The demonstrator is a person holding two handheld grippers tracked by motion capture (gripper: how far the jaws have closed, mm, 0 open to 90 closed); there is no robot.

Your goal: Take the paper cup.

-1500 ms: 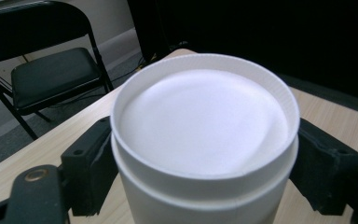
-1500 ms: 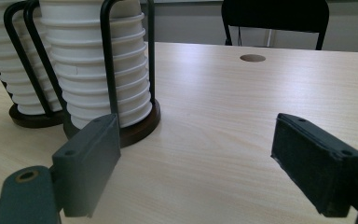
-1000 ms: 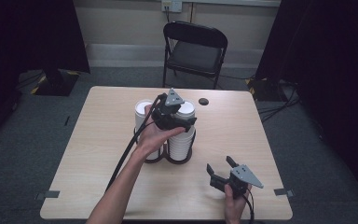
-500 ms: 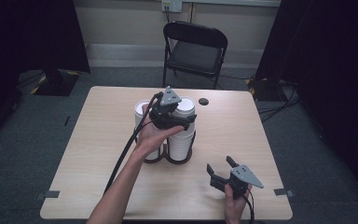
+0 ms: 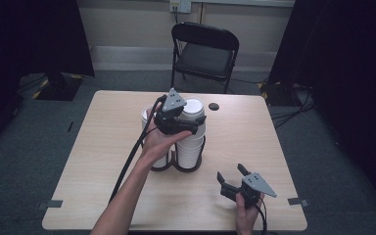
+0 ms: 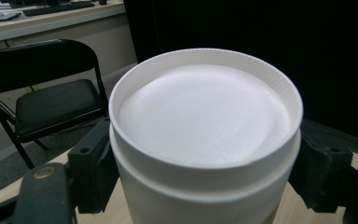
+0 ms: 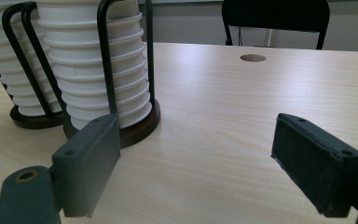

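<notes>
Two stacks of white paper cups stand closed end up in a black wire holder (image 5: 186, 168) at mid-table. My left gripper (image 5: 192, 122) is shut on the top cup (image 5: 193, 108) of the right stack, at its top. In the left gripper view, both jaws press on the sides of that cup (image 6: 205, 116). The left stack (image 5: 148, 116) stands just behind the left hand. My right gripper (image 5: 230, 172) hovers open near the table's front right, nothing between its jaws. The right gripper view looks past my right gripper (image 7: 196, 154) to the nearer stack (image 7: 98, 70) and the farther one (image 7: 9, 70).
The wooden table (image 5: 103, 147) has a small round hole (image 5: 214, 106) near its far edge. A black folding chair (image 5: 203, 54) stands behind the table. The left gripper's cable (image 5: 127, 169) trails along the forearm to the front edge.
The left gripper with the cup has shifted very slightly upward. The right gripper has stayed where it was.
</notes>
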